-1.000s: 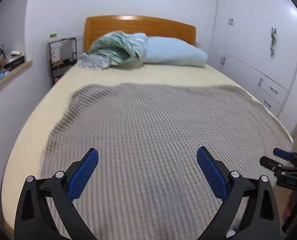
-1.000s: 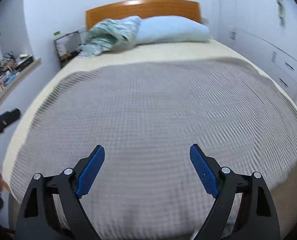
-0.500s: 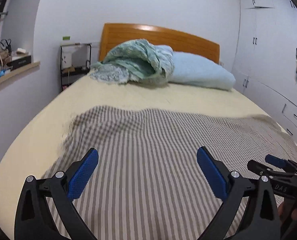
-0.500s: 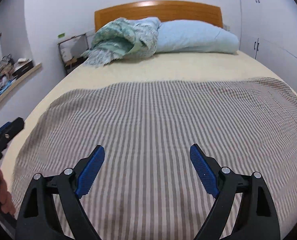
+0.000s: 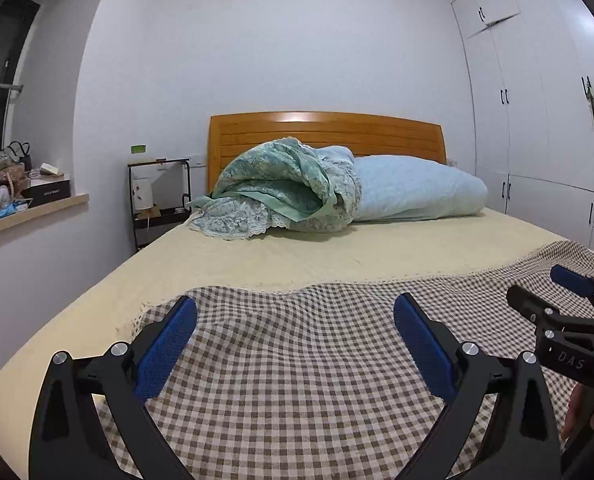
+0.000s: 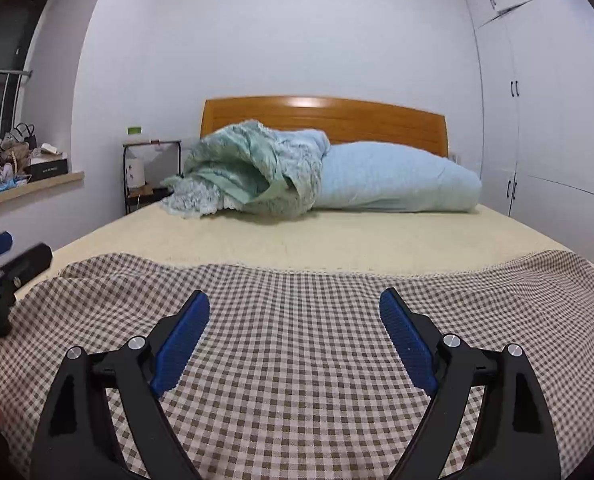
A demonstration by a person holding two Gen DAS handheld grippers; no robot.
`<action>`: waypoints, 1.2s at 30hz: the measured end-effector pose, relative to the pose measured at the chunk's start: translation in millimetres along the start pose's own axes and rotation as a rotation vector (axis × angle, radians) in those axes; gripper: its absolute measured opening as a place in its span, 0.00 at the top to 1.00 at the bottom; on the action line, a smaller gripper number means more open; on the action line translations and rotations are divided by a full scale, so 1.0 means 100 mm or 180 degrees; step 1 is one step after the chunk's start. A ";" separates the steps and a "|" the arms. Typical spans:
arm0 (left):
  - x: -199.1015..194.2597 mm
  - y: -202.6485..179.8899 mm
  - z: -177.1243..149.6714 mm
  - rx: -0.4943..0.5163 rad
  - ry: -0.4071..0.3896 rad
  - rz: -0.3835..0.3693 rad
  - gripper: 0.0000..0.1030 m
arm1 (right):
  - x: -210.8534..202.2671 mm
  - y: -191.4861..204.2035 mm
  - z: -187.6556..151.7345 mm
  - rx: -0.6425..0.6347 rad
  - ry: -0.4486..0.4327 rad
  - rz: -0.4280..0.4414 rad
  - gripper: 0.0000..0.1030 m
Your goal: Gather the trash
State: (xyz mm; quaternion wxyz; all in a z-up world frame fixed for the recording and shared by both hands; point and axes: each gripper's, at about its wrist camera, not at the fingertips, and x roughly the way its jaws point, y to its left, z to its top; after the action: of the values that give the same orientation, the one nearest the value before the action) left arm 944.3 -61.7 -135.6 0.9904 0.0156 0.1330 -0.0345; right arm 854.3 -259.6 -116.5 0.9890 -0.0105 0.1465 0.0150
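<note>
Two grippers are hovering low over the foot end of a bed, both pointing toward the headboard. The left gripper (image 5: 295, 338) is holding its blue-padded jaws wide apart with nothing between them, and the right gripper (image 6: 295, 326) is doing the same. From the left wrist view, the right gripper is showing at the right edge, with a bit of the person's hand behind it; from the right wrist view, the left gripper is poking in at the left edge.

Under both tools a brown-and-cream checked blanket (image 5: 317, 380) is lying across the foot half of the bed, its far edge rumpled. Beyond it the pale yellow sheet (image 5: 337, 252) is showing bare up to the head end. There, a bunched green floral quilt (image 5: 281, 192) is sitting toward the left corner, leaning against a long light-blue pillow (image 5: 413, 192) that is stretching to the right corner in front of the wooden headboard (image 5: 325, 132).

No piece of trash is showing anywhere on the bed. Clutter is piling on a wooden ledge (image 5: 33, 210) along the left wall, too small to identify. A black wire rack (image 5: 159, 200) is standing beside the head-left corner, and white wardrobes (image 5: 545, 120) are lining the right wall.
</note>
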 end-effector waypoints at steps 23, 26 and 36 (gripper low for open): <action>-2.64 -0.11 0.55 -0.0091 -0.0309 -0.0267 0.07 | -2.07 0.00 0.41 -0.0100 0.0126 0.0058 0.19; -3.15 -0.05 0.50 -0.0269 -0.0264 -0.0342 0.07 | -2.47 0.00 0.36 -0.0053 0.0343 0.0043 0.19; -4.71 0.04 0.15 -0.0433 -0.0187 -0.0262 0.07 | -3.91 0.08 0.03 -0.0074 0.0422 0.0040 0.19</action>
State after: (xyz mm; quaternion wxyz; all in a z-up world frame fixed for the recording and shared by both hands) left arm 495.5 -27.6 3.6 0.9904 -0.0581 0.1065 -0.0666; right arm 481.3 -262.2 -0.4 0.9768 -0.0220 0.2116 0.0222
